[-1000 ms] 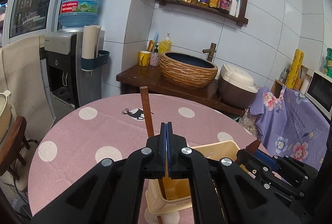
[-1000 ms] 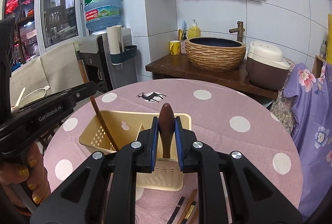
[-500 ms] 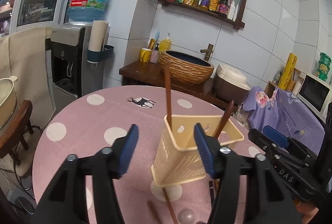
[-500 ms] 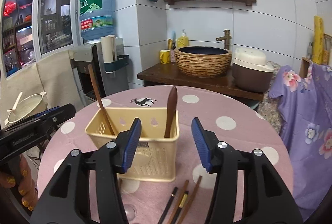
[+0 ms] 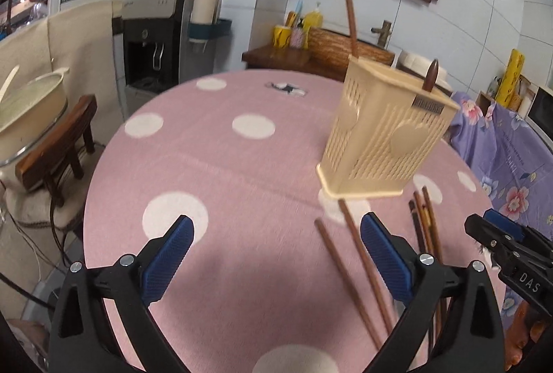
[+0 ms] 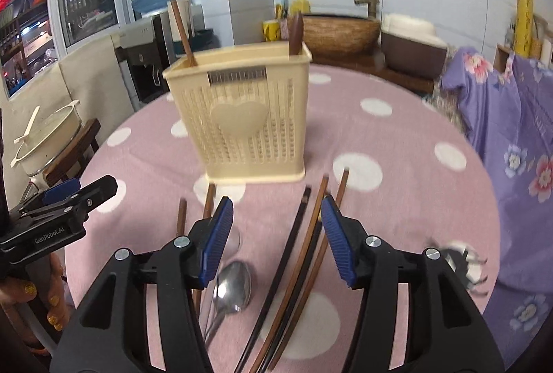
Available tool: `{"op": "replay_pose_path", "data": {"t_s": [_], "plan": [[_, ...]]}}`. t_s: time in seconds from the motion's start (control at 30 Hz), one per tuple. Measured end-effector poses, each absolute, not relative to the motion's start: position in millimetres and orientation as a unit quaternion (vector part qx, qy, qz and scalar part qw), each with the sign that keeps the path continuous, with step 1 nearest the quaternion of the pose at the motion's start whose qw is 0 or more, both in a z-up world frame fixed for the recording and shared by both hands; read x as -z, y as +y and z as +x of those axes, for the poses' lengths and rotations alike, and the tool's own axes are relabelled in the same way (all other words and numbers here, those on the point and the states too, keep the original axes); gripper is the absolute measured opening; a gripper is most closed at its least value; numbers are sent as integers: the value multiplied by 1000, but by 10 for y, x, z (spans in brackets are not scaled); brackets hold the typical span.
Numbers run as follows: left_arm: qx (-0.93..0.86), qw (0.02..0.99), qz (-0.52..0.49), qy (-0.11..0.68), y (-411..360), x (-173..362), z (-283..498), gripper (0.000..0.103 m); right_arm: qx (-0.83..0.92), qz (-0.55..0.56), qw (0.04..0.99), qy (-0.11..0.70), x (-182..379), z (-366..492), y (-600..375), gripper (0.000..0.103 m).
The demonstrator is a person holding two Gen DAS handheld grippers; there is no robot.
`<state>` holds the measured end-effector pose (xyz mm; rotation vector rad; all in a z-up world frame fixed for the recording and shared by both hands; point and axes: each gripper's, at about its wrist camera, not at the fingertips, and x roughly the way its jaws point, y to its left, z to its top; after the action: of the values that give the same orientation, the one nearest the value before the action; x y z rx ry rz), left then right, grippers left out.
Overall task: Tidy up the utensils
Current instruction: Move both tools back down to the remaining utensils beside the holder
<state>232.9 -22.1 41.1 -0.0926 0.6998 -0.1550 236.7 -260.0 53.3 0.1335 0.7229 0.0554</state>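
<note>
Left wrist view: left gripper low over the pink polka-dot tablecloth, jaws opening wide, nothing pressed by the blue pads; two brown chopsticks flat on the cloth between them toward the right pad, ends close to the foot of the cream utensil basket standing farther off to the right. In the basket, a long brown stick upright at the far corner and a dark wooden handle poking above the near-right rim. More chopsticks bundled to the right; right gripper at the right edge. Right wrist view: right gripper with jaws parted about halfway, holding nothing, over a loose spread of dark and brown chopsticks; metal spoon bowl-up just beside the left pad; basket upright beyond, heart facing near. Left gripper at the left edge, gripped by a hand.
</note>
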Motion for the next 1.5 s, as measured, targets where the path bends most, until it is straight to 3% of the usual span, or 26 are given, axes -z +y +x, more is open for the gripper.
{"op": "replay_pose_path", "data": {"t_s": [0.63, 0.87, 1.5], "plan": [[57, 930, -30, 362, -132, -177, 2188, 94, -104, 19, 900, 424, -134, 2553, -2093, 50], [48, 931, -36, 359, -23, -213, 2173, 93, -106, -13, 887, 450, -5, 2784, -1996, 43], [63, 926, -50, 370, -32, -193, 2189, 93, -122, -39, 867, 482, 128, 2869, -1957, 42]]}}
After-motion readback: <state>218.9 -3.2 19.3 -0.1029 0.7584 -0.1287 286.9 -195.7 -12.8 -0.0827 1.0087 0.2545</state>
